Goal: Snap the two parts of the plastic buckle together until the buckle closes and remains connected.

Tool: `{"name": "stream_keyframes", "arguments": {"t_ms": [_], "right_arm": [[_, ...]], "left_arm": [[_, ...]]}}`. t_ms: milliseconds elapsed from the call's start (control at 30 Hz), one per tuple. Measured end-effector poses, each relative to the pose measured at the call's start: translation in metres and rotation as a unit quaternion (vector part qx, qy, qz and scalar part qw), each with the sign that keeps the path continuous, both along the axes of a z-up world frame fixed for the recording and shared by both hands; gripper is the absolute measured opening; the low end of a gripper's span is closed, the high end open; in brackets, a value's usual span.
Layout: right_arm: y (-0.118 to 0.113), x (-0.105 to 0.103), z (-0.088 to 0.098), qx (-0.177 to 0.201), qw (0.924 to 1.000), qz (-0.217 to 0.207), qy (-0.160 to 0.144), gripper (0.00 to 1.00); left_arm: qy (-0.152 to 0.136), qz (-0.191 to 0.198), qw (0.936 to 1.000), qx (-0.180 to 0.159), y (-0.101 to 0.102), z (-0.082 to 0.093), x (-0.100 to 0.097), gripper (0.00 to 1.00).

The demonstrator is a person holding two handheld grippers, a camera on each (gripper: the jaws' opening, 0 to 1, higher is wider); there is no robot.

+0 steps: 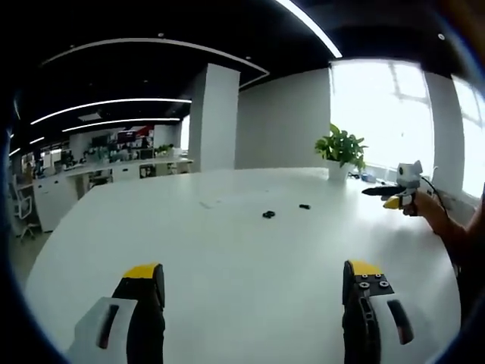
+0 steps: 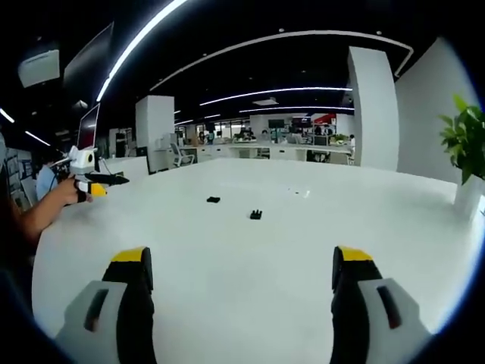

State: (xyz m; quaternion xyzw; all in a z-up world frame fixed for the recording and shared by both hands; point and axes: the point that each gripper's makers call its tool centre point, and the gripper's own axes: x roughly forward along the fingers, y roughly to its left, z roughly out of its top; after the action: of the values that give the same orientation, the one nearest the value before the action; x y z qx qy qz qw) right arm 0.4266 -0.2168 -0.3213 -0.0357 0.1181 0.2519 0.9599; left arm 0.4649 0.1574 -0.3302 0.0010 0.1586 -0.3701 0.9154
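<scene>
Two small black buckle parts lie apart on the white table (image 1: 189,243). In the left gripper view one part (image 1: 268,214) sits just left of the other (image 1: 305,206), both well beyond my left gripper (image 1: 254,277), which is open and holds nothing. In the right gripper view the parts (image 2: 214,200) (image 2: 256,214) lie far ahead of my right gripper (image 2: 241,265), also open and holding nothing. Each gripper appears in the other's view, held by a hand: the right gripper (image 1: 395,191) at the table's right side, the left gripper (image 2: 92,179) at its left side.
A potted green plant (image 1: 341,148) (image 2: 464,140) stands at the table's far edge near bright windows. White pillars (image 1: 214,117), desks and office chairs (image 2: 182,155) fill the room beyond. A person's forearm (image 2: 42,212) reaches over the table edge.
</scene>
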Motion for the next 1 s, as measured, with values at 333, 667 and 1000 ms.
{"name": "stream_keyframes", "arguments": {"t_ms": [333,667,1000], "right_arm": [[0.0,-0.001,-0.003,-0.005,1.0,0.0,0.003,0.99],[0.001,0.008,-0.003,-0.021,0.9997,-0.003,0.012,0.99],[0.006,0.013,0.001,-0.029,0.9996,0.002,0.006,0.98]], "left_arm": [[0.002,-0.002,1.0,-0.006,0.0,0.001,0.0,0.99],[0.008,-0.006,0.9999,0.007,-0.012,-0.005,0.0,0.99],[0.006,-0.007,0.9999,0.013,-0.018,-0.002,0.008,0.99]]}}
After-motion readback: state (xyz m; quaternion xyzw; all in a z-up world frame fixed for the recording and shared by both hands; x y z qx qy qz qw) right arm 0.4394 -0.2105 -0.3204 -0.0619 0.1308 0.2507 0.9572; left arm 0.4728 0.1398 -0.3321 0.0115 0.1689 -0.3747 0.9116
